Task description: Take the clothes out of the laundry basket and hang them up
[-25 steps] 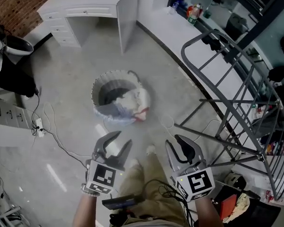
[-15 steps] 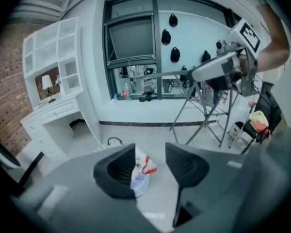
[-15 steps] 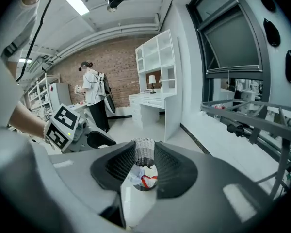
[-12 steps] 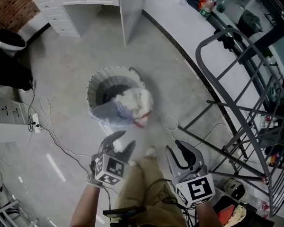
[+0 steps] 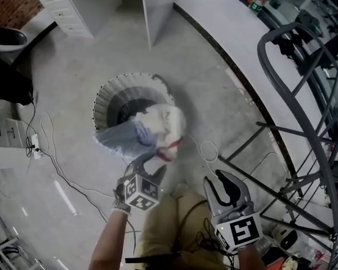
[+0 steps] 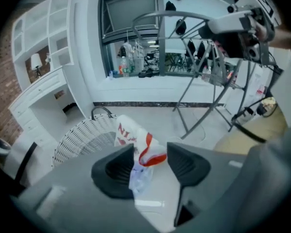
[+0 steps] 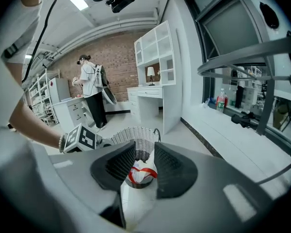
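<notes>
White woven basket, soft cloth clothes, glossy smooth grey floor, matt grey metal rack.

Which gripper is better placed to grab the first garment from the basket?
Left. The left gripper hangs right at the white garment draped over the laundry basket rim, its jaws just opening wide, nothing gripped yet. The right gripper sits farther back, open and empty.

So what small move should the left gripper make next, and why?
Probably ease the left gripper down onto the white-and-red garment draped over the laundry basket rim: its jaws have just been opening, line up on that cloth, and hold nothing yet.
</notes>
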Motion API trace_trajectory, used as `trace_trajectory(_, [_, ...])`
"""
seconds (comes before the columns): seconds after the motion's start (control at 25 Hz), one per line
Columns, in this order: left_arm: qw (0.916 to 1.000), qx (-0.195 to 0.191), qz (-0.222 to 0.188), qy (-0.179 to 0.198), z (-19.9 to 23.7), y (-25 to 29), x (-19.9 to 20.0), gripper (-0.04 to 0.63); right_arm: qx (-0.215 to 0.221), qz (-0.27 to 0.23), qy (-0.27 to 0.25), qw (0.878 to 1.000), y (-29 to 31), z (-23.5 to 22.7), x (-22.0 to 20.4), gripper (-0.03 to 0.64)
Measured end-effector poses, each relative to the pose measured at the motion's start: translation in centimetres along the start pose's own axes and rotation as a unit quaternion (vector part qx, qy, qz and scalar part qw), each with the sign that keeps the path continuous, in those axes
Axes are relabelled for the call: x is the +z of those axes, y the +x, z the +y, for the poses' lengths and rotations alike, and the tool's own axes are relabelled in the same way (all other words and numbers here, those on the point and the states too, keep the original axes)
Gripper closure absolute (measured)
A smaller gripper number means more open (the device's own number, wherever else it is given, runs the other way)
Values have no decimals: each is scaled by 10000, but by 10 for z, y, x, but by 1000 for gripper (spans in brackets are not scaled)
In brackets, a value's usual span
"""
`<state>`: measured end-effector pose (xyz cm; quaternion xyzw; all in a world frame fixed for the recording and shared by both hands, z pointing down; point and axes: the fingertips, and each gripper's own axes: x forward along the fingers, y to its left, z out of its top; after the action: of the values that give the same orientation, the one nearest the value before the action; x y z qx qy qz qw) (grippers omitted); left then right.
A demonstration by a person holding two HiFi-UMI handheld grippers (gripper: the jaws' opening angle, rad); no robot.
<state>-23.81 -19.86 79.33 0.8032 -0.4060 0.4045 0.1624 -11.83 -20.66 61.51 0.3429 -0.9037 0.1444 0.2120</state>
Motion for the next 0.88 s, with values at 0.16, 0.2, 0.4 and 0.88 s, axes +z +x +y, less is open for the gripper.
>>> trace_trajectory(0.16, [9982,27,301,520,-6,45,-28,385,-20,5,-6,10000,16,-10,-28,509])
trace_trajectory(0.2, [9975,32,347,620,-7,53,-33,385,-26,-1,-2,10000,18,-12,-34,509])
trace_trajectory(0.4, [9930,69,582,1029,-12,85,-43,387,-88,11,22,10000,28,-24,-55,509])
trace_trajectory(0.88, [9968,532,281,524,17,52,0,583,-157,44,142,9998,15,-32,-45,509])
